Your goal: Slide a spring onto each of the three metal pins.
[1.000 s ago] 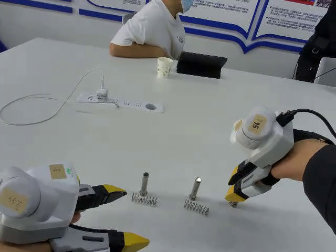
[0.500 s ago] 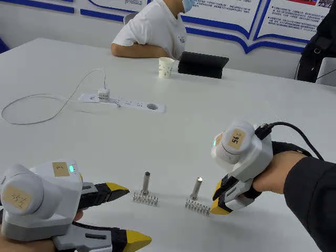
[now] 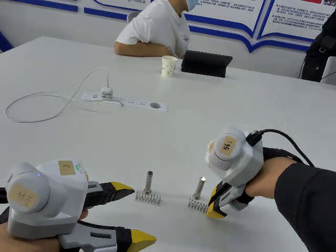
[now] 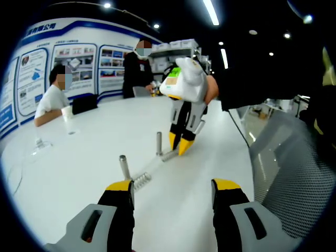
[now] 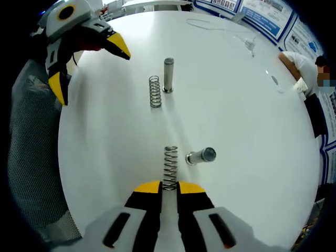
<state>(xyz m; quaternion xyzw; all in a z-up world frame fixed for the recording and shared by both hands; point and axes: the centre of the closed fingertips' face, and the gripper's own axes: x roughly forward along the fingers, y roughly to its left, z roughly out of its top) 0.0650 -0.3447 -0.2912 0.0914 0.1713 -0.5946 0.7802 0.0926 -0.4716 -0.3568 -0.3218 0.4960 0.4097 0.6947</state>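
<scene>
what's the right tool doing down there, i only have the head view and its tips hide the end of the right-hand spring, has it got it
observer: yes, in the right gripper view the right tool is shut on the near end of that spring, which lies on its side.
operator: is it on its pin
observer: no, it lies beside the upright pin, not threaded on.
operator: and the left-hand pair, touching
observer: the other spring lies alongside the other pin and looks just clear of it.
</scene>
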